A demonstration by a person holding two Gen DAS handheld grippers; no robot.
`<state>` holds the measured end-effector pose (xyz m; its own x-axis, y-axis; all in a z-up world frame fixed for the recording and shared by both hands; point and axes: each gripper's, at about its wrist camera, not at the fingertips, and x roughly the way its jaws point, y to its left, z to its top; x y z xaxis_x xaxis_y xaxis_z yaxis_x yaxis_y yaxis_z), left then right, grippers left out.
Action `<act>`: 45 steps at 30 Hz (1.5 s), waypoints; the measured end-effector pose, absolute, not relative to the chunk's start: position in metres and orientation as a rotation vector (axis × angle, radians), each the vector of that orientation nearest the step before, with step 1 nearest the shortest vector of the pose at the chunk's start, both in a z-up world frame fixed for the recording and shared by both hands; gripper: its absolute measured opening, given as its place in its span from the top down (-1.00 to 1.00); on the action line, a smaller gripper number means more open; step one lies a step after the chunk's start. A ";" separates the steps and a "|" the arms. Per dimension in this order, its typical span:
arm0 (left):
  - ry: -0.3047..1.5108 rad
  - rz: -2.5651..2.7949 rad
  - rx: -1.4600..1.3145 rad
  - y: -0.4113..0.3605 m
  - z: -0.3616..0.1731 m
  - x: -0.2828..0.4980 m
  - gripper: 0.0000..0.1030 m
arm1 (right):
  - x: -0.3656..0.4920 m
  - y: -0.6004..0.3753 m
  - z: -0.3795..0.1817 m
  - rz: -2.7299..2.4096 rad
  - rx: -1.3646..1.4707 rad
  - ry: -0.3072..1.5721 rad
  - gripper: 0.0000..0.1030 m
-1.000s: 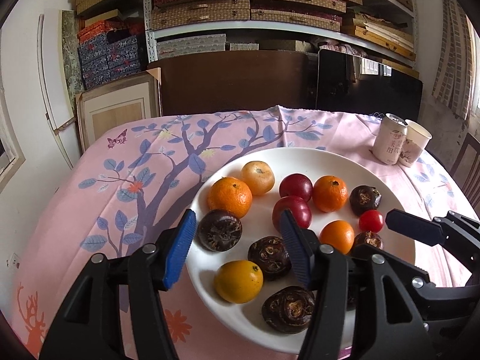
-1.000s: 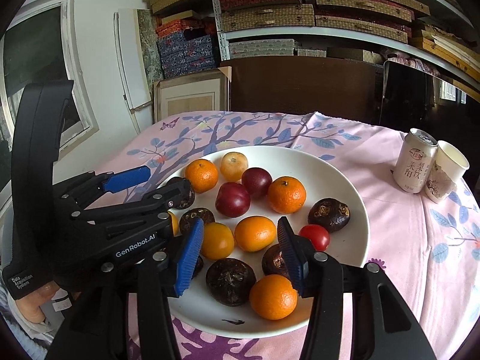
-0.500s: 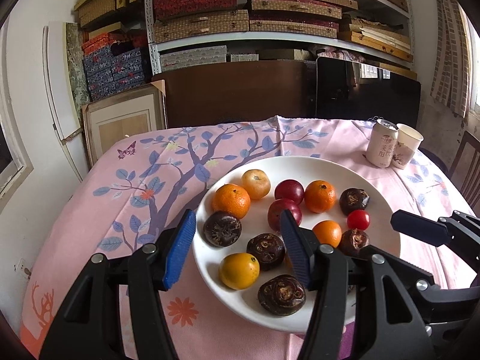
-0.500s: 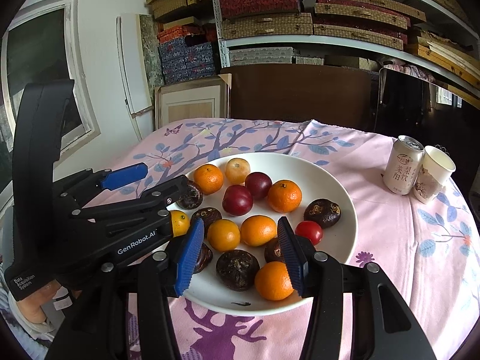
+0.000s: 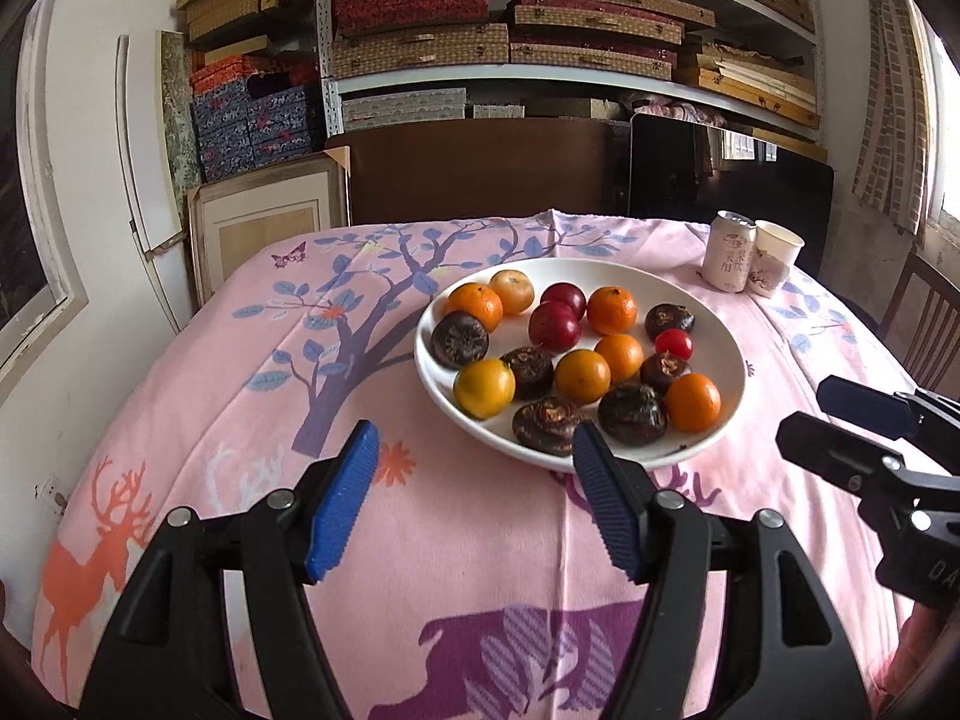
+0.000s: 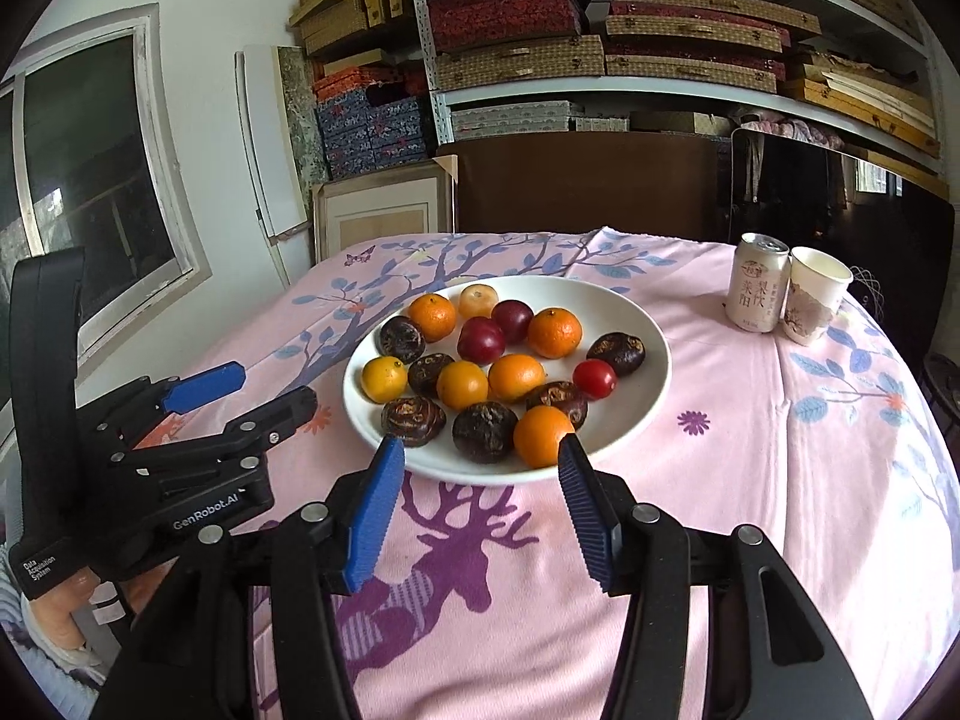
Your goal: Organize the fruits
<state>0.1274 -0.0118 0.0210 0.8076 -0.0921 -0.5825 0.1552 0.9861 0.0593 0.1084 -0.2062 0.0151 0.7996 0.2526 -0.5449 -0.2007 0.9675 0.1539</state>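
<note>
A white plate [image 5: 729, 354] [image 6: 651, 336] on the pink tablecloth holds several oranges [image 5: 692, 402] [image 6: 543, 433], several dark water chestnuts [image 5: 548, 418] [image 6: 483, 431], two red plums [image 5: 555, 326] [image 6: 480, 340] and a cherry tomato [image 5: 673, 343] [image 6: 594, 377]. My left gripper [image 5: 474, 504] is open and empty, above the cloth just short of the plate's near rim. My right gripper [image 6: 480, 510] is open and empty, also just short of the near rim. Each gripper shows in the other's view, the left gripper [image 6: 240, 396] at left and the right gripper [image 5: 840, 426] at right.
A drink can [image 5: 728, 250] [image 6: 756, 283] and a paper cup [image 5: 774, 258] [image 6: 815, 294] stand at the table's far right. A picture frame [image 5: 264, 222] and shelves of boxes [image 5: 510, 42] are behind the table. A chair back [image 5: 927, 324] is at right.
Both grippers have drawn back from over the plate toward the table's near side. The fruits have not moved. Both stay open.
</note>
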 end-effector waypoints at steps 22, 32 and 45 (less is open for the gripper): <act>0.660 -0.122 0.134 -0.013 -0.008 0.095 -0.80 | 0.081 -0.219 -0.014 0.144 0.136 0.644 -0.77; 0.660 -0.140 0.140 -0.014 -0.007 0.094 -0.86 | 0.083 -0.220 -0.017 0.141 0.143 0.659 -0.79; 0.644 -0.152 0.148 -0.017 -0.001 0.090 -0.91 | 0.083 -0.219 -0.019 0.143 0.145 0.671 -0.80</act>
